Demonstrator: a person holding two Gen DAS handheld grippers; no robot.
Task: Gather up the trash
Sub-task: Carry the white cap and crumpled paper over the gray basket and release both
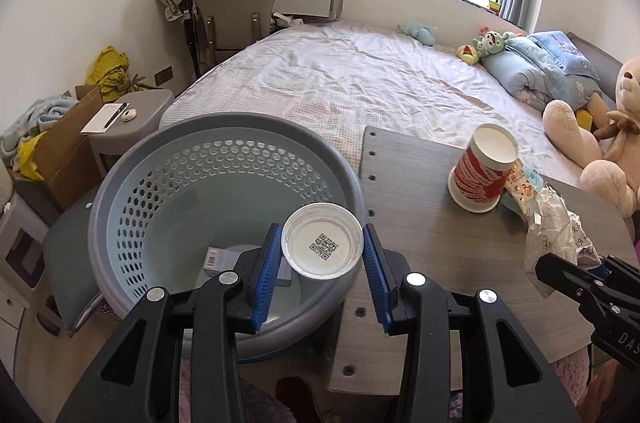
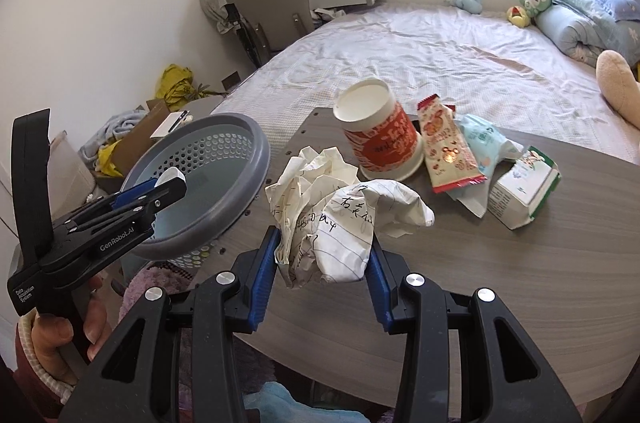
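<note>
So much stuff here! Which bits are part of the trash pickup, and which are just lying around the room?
Part of the job:
- white lid in the left gripper
- crumpled paper in the right gripper
- bin
- upturned cup
- snack wrapper
- small carton

Just lying about:
- teddy bear
- chair
- cardboard box

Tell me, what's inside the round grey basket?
In the basket, a small grey box lies on the bottom. The left gripper holds a white lid over it, hiding part of the bottom. Nothing else shows.
</note>
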